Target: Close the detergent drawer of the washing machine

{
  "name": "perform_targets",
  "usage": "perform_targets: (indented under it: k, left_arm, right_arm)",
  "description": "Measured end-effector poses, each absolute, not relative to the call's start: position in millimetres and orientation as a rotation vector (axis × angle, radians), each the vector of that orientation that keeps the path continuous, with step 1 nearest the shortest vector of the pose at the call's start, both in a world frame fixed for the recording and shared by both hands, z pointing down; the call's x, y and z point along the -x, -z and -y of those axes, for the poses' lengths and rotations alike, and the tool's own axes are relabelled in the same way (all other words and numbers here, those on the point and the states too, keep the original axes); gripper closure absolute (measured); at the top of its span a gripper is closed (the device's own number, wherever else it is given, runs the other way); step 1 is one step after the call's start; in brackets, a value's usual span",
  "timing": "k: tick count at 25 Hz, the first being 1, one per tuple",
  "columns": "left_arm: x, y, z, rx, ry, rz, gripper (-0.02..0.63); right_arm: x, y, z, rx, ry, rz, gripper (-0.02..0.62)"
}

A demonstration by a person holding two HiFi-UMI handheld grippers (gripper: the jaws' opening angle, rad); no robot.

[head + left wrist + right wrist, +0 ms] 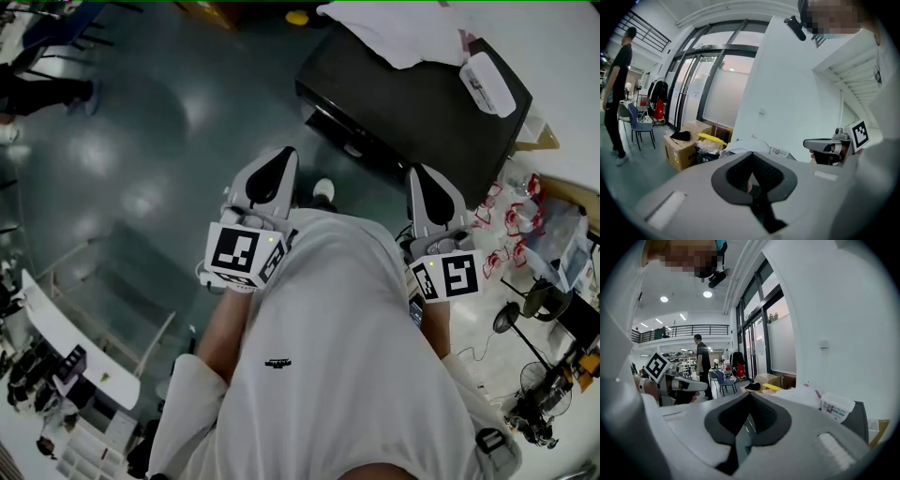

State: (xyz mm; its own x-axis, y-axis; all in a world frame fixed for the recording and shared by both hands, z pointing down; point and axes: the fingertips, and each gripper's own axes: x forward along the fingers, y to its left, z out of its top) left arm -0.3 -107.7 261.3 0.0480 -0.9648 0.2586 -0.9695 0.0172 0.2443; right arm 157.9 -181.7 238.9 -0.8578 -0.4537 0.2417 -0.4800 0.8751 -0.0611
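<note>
The washing machine (412, 108) is a dark box at the upper right of the head view, seen from above; its front (342, 141) faces the floor side, and I cannot make out the detergent drawer clearly. Both grippers are held close to the person's chest, apart from the machine. My left gripper (281, 159) (752, 153) is shut with nothing in it. My right gripper (424, 180) (750, 394) is also shut and empty, and it is the nearer one to the machine's corner (858, 423).
A white cloth (394, 28) and a white tub (487, 82) lie on the machine's top. Cardboard boxes (682, 150), a blue chair (640, 124) and a standing person (616, 89) are across the grey floor. Cluttered cables and fans (534, 375) sit at the right.
</note>
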Motion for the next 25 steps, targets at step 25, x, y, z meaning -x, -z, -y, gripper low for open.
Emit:
perform_targets:
  k: [25]
  left_arm:
    - [-6.5,-246.3,84.9,-1.974,0.037,2.022,0.588]
  right_arm:
    - [-169.2,-229.5,162.2,-0.730,-0.156,2.864,0.595]
